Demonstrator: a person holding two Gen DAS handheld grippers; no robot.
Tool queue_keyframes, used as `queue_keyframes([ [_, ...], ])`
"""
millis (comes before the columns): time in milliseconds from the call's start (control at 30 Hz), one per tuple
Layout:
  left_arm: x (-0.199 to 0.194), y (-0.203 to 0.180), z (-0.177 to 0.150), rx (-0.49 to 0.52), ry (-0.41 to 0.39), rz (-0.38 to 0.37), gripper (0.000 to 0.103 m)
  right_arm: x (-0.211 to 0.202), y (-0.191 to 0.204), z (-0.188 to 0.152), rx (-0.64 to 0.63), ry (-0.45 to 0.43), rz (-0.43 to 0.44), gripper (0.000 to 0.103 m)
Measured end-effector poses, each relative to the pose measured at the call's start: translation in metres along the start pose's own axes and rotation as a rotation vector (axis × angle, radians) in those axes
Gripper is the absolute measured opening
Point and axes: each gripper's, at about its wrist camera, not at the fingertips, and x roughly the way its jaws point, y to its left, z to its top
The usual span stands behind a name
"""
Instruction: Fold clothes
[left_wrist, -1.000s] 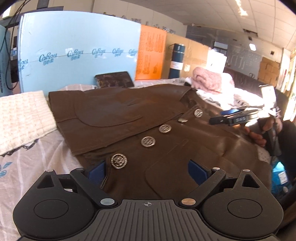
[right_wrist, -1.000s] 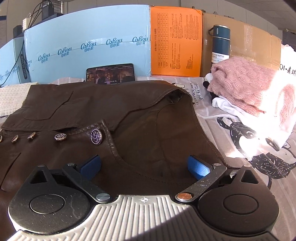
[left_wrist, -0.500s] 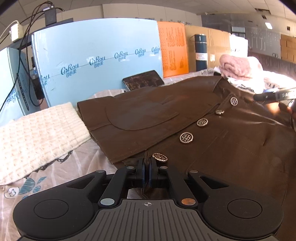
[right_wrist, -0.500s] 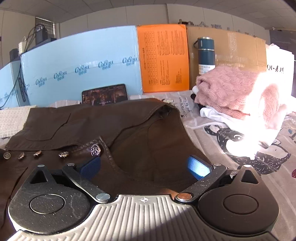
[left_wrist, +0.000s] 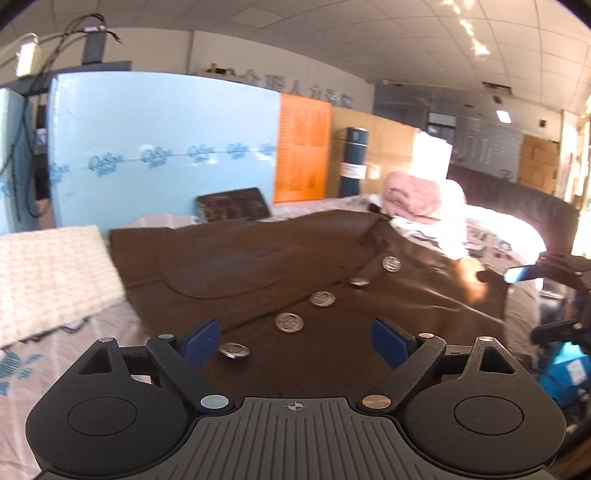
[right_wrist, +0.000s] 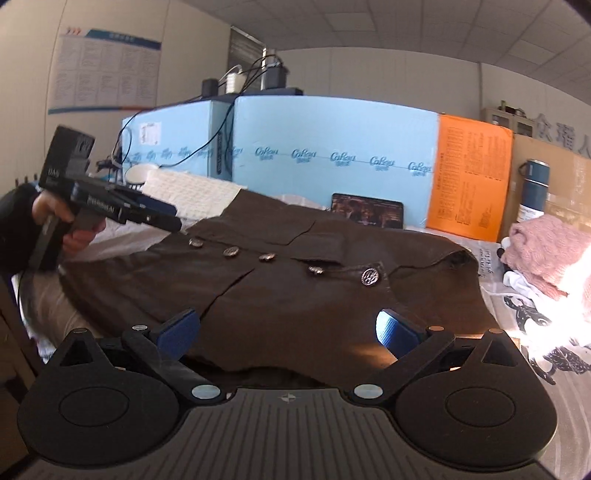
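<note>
A brown jacket (left_wrist: 295, 266) with a row of silver buttons (left_wrist: 289, 322) lies flat on the printed bedsheet; it also shows in the right wrist view (right_wrist: 295, 295). My left gripper (left_wrist: 295, 338) is open and empty, just above the jacket's hem end by the lowest button. My right gripper (right_wrist: 288, 330) is open and empty over the jacket's near edge. The left gripper shows from the side in the right wrist view (right_wrist: 155, 214), held above the jacket's left end. The right gripper shows at the right edge of the left wrist view (left_wrist: 524, 273).
A white knitted cloth (left_wrist: 48, 273) lies left of the jacket. A pile of pink and white clothes (right_wrist: 546, 254) sits at the right. A tablet (right_wrist: 365, 212), blue foam boards (right_wrist: 332, 147), an orange sheet (right_wrist: 469, 177) and a dark flask (right_wrist: 533, 192) stand behind.
My left gripper was shut on the jacket's hem half a second ago; now it is open and lifted. My right gripper has pulled back and turned left, staying open.
</note>
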Motion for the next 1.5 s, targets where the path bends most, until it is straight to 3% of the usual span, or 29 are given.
queue_keyframes([
  [100,0.0,-0.014,-0.003,0.017,0.037,-0.067,0.092,0.006,0.015,-0.001,-0.1,0.046,0.022,0.103],
  [267,0.008,-0.005,-0.014,-0.035,0.101,0.026,0.092,0.012,0.034,-0.005,-0.238,0.088,0.077,0.103],
  [400,-0.005,-0.003,-0.014,-0.041,0.025,-0.023,0.092,0.02,0.047,-0.01,-0.344,0.122,0.074,0.103],
  [533,-0.019,-0.001,-0.013,-0.044,-0.056,-0.076,0.092,0.029,0.043,-0.007,-0.324,0.114,0.057,0.103],
  [600,-0.026,0.0,-0.013,-0.045,-0.097,-0.102,0.1,0.029,0.042,-0.003,-0.319,0.087,0.039,0.103],
  [767,-0.046,-0.014,-0.014,0.037,-0.177,-0.296,0.101,0.036,0.038,0.007,-0.278,0.031,0.062,0.103],
  [867,-0.047,-0.025,-0.016,0.094,-0.145,-0.379,0.101,0.044,0.042,0.009,-0.289,0.028,0.12,0.103],
  [1000,-0.043,-0.032,-0.021,0.105,-0.104,-0.401,0.101,0.053,0.055,0.006,-0.348,0.04,0.212,0.102],
  [1067,-0.042,-0.031,-0.022,0.101,-0.101,-0.413,0.101,0.058,0.059,0.006,-0.347,0.049,0.236,0.096],
  [1133,-0.047,-0.029,-0.022,0.105,-0.129,-0.425,0.101,0.059,0.057,0.008,-0.321,0.05,0.265,0.065],
  [1233,-0.054,-0.026,-0.022,0.133,-0.157,-0.439,0.101,0.059,0.05,0.014,-0.249,0.035,0.314,0.038],
  [1333,-0.054,-0.029,-0.024,0.186,-0.137,-0.407,0.101,0.059,0.042,0.019,-0.187,0.021,0.326,0.033],
  [1500,-0.045,-0.036,-0.028,0.301,-0.079,-0.304,0.1,0.056,0.03,0.023,-0.103,-0.017,0.334,0.032],
])
